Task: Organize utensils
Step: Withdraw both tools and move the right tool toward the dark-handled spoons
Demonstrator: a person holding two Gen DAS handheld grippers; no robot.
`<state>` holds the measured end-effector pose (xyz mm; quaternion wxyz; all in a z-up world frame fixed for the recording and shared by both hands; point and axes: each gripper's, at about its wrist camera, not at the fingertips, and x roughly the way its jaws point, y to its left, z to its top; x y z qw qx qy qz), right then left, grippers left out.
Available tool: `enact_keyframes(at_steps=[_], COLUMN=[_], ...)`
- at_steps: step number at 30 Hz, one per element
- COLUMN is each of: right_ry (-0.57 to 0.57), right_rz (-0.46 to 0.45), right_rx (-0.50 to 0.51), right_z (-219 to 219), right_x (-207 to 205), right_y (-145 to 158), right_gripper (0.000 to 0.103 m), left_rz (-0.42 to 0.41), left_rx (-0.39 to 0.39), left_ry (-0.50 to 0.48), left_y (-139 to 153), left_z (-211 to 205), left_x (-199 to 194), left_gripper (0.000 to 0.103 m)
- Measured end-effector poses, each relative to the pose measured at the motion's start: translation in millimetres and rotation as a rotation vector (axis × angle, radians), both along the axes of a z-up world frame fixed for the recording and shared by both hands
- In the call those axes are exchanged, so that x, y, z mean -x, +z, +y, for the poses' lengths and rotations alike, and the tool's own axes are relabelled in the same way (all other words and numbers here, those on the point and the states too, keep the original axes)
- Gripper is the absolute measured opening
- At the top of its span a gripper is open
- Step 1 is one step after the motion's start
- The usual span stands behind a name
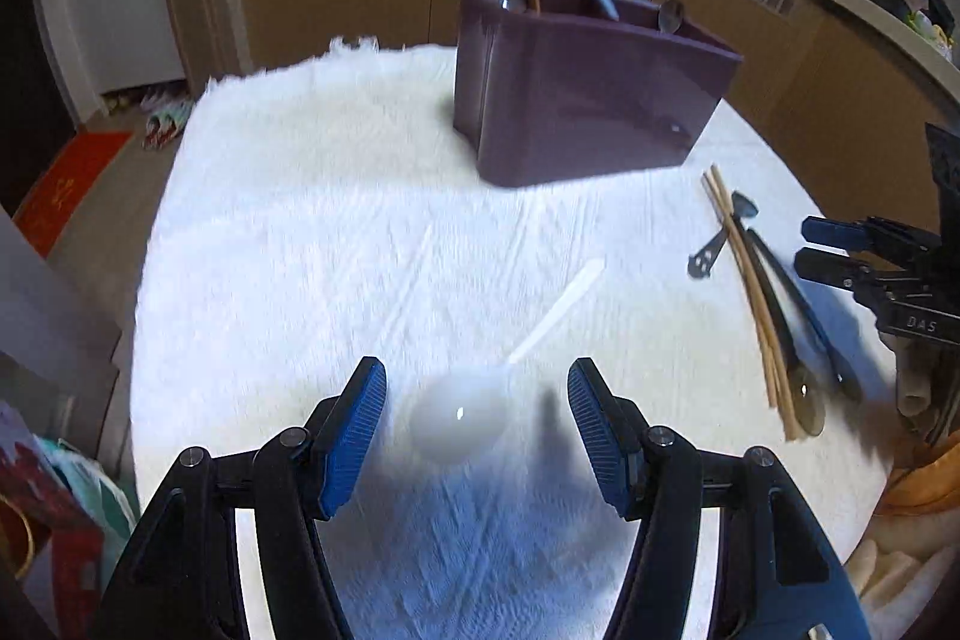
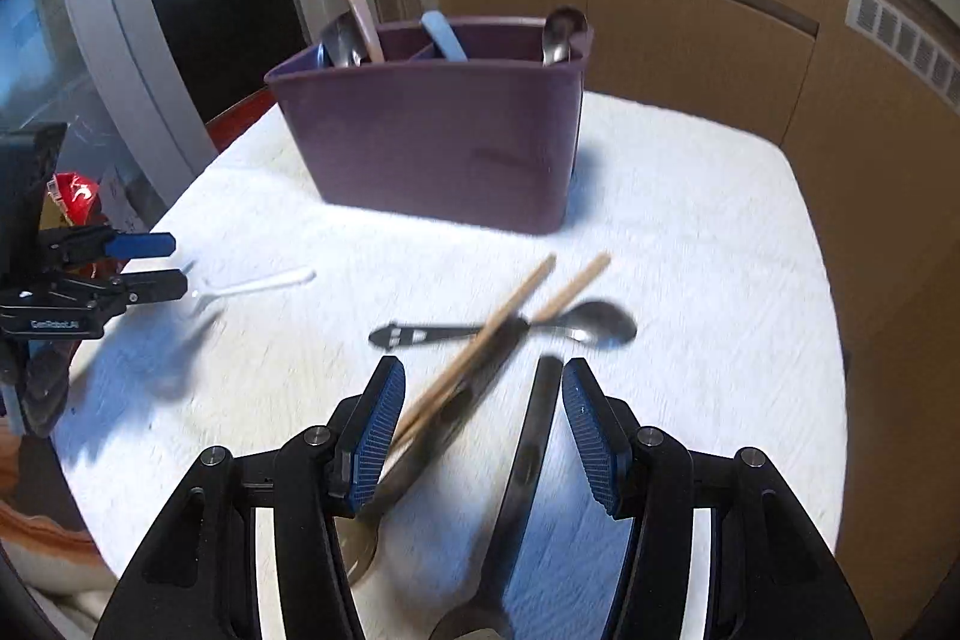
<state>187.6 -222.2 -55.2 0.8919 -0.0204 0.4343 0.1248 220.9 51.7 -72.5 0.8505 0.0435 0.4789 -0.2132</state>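
Left wrist view, nearest first: the left gripper [image 1: 477, 421] hangs with jaws wide apart over the bowl of a white spoon [image 1: 459, 421] lying on the white cloth [image 1: 300, 220], its handle running up and to the right. To take it well, I judge the jaws should shift along to the thin handle, come down until the pads straddle it, and close squarely across it, since the rounded bowl would likely slip. Farther off stands the purple caddy [image 1: 576, 100], already holding several utensils.

Right wrist view: the right gripper [image 2: 480, 424] is likewise spread, holding nothing, with a dark-handled spoon [image 2: 522, 460] just beside its right pad and the chopsticks [image 2: 510, 316] leaning near its left pad. Beyond lie a metal spoon [image 2: 600, 322] and a small black tool [image 2: 420, 334]. This view shows the caddy's dividers and which compartments are filled; the left view shows the white spoon's bowl clearly, which here is blurred and half hidden by the left gripper.
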Motion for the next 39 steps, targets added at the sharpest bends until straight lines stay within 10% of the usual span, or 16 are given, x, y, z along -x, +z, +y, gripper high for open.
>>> enact_keyframes(at_steps=[9,14,20,28,39], right_ry=[-0.06,-0.089,-0.125,-0.107,-0.075], right_rz=[0.018,0.047,0.085,0.108,0.064], right_rx=[-0.011,-0.016,-0.048,-0.159,0.033], right_z=[-21.5,-29.2,-37.4,-35.3,-10.2], right_x=[29.8,38.6,44.8,48.9,46.4], right_y=[-13.2,-23.8,-37.2,-40.5,-35.0], right_gripper=[0.064,0.067,0.068,0.103,0.097], left_rz=[0.121,-0.014,0.017,-0.027,-0.052], left_rx=[0.113,-0.019,-0.043,-0.043,-0.015], left_ry=[-0.107,-0.081,-0.068,0.04,-0.054], left_y=[-13.4,-0.6,-11.3,-22.8,-19.0], left_z=[-32.3,-49.6,-57.0,-46.2,-84.7], left_x=[25.4,30.2,25.5,43.0,48.3], left_gripper=[0.06,0.059,0.057,0.057,0.057])
